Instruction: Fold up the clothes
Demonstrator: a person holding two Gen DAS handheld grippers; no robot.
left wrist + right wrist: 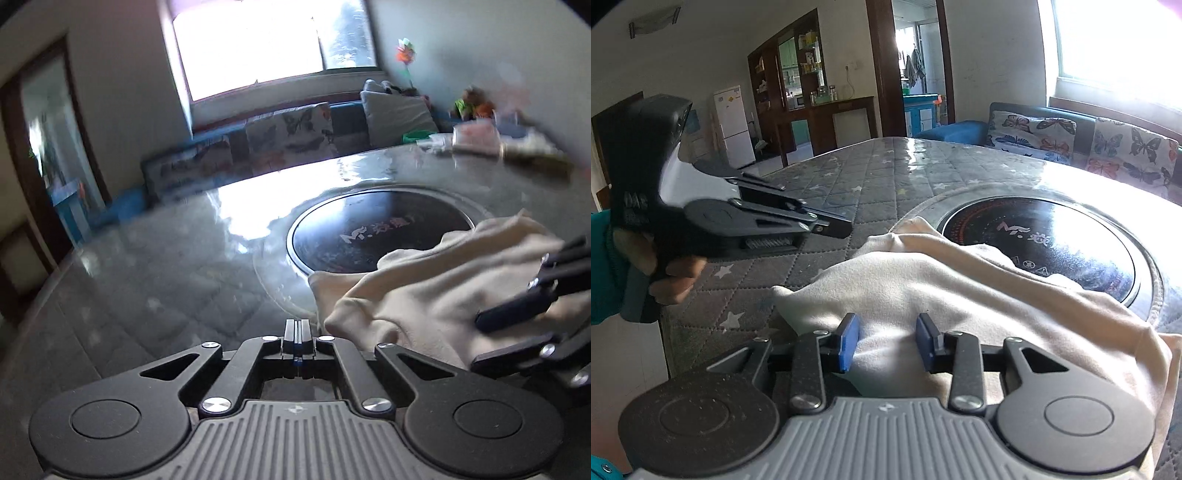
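A cream garment [923, 280] lies bunched on the quilted table, one edge draped over the round black cooktop [1052, 240]. My right gripper [888, 341] is open, its blue pads [849, 341] spread just above the cloth's near fold. The left gripper [834, 227] hovers shut above the table, left of the garment, with nothing between its fingers; a hand in a teal sleeve holds it. In the left wrist view the left gripper [297, 334] is shut, the cream garment [424, 291] sits to its right, and the right gripper [491, 339] reaches over the cloth.
The table [849, 177] has a grey star-patterned quilted cover under clear plastic. Boxes and clutter [480, 136] sit at its far side. A sofa with butterfly cushions [1071, 140] runs under the window. The table's near-left edge [665, 332] drops to the floor.
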